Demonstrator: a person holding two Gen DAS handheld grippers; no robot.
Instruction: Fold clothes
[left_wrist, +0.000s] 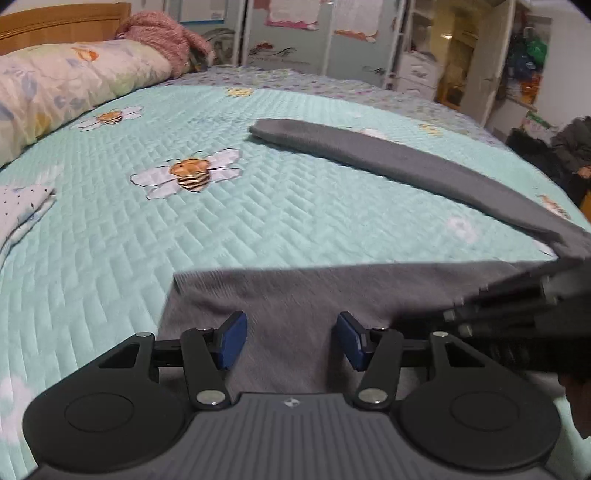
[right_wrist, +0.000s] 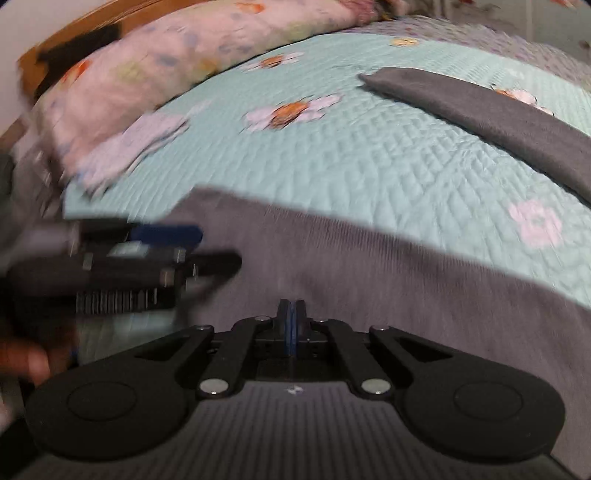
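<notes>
The grey garment (left_wrist: 295, 295) is spread across the lower frame on the quilted bed (left_wrist: 258, 206), the left gripper (left_wrist: 291, 341) held released above it and the right gripper (right_wrist: 291, 325) clenched, seemingly on cloth, so the fold should be drawn over evenly.

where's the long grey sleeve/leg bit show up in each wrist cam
Left wrist: the grey strip runs from upper centre down to the right edge.
Right wrist: it lies in the upper right, curving to the right edge.
Shared landmark: the bee print left of its tip.
</notes>
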